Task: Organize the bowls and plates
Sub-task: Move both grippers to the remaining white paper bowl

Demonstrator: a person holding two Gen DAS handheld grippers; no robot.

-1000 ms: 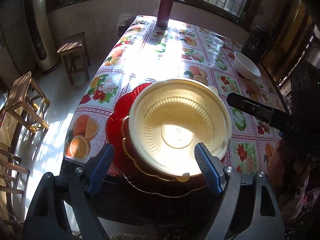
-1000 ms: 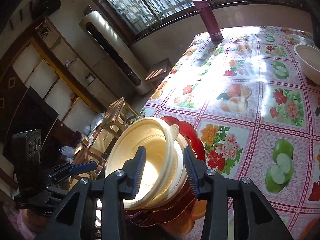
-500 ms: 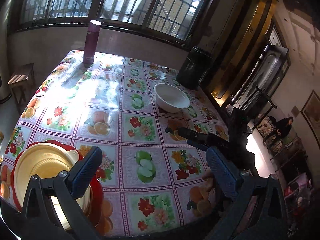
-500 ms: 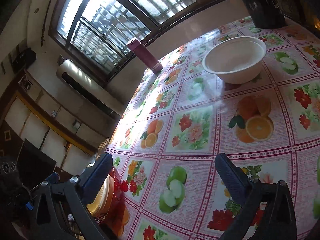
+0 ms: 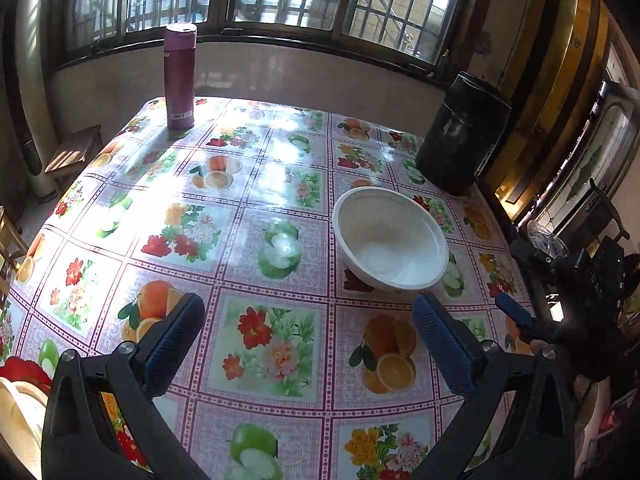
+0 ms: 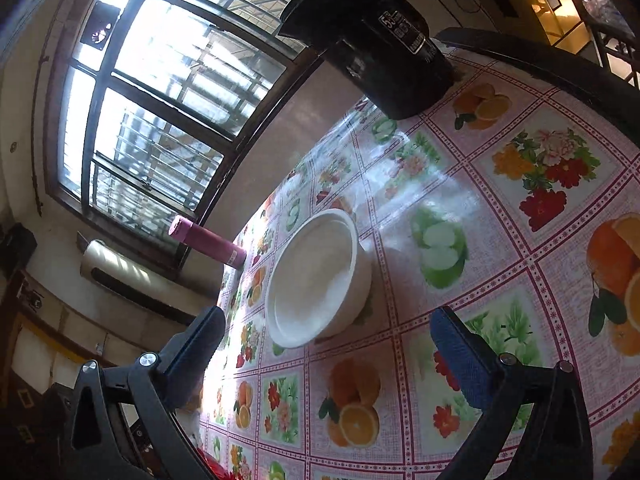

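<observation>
Left wrist view: the left hand-held gripper [image 5: 306, 334] fills the lower frame, fingers wide apart and empty, above a bench [image 5: 280, 216] covered in fruit-print cloth. A cream plate [image 5: 18, 416] sits at lower left. Right of centre rests a white bowl [image 5: 390, 244], with the right hand-held gripper [image 6: 326, 340] likewise spread open before it. Farther back stand a pink flask [image 5: 180, 76] and black canister [image 5: 462, 132].
</observation>
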